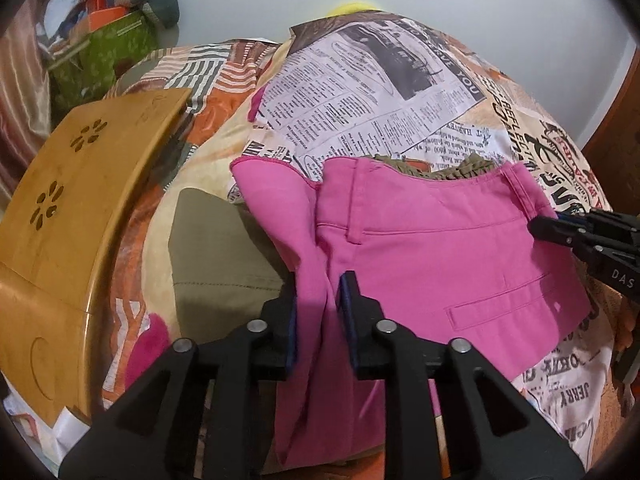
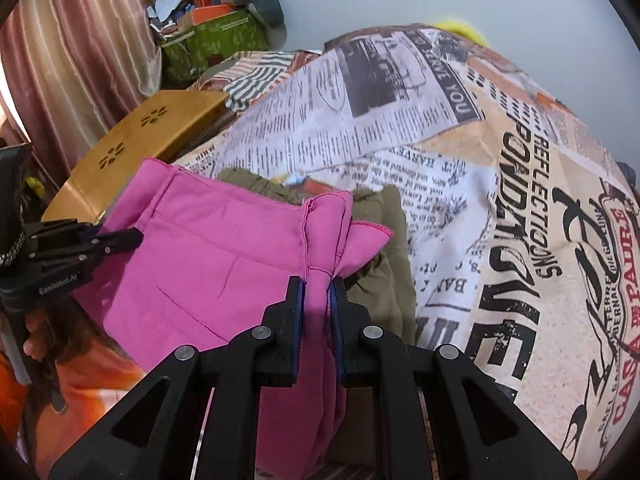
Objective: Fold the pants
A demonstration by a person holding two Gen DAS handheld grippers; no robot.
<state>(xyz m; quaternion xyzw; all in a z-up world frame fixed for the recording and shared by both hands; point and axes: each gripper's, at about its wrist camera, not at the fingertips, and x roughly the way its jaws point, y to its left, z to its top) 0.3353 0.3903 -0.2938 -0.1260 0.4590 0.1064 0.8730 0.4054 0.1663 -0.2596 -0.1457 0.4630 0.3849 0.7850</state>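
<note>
The pink pants [image 1: 440, 248] lie spread on a bed covered by a newspaper-print sheet [image 1: 400, 92], waistband toward the far edge of the bed. They rest partly on top of an olive-green garment [image 1: 224, 248], which shows past the waistband and along one side.

The left gripper [image 1: 320, 320] has a bunched fold of the pink fabric between its blue-padded fingers. The jaws stand a little apart, with a visible gap between at least one pad and the cloth, so the fabric passes through without being firmly pinched.

The right gripper [image 2: 318, 320] is nearly closed on a gathered corner of the pants at the opposite side, and both pads press against the cloth. In the left wrist view its fingertips reach the pants at the right edge of the waistband.

A wooden lap table [image 1: 72, 208] with flower-shaped cutouts stands at the left side of the bed. Beyond it, near the wall, sits a green box [image 2: 212, 44] piled with items, beside a pinkish curtain [image 2: 80, 48].
</note>
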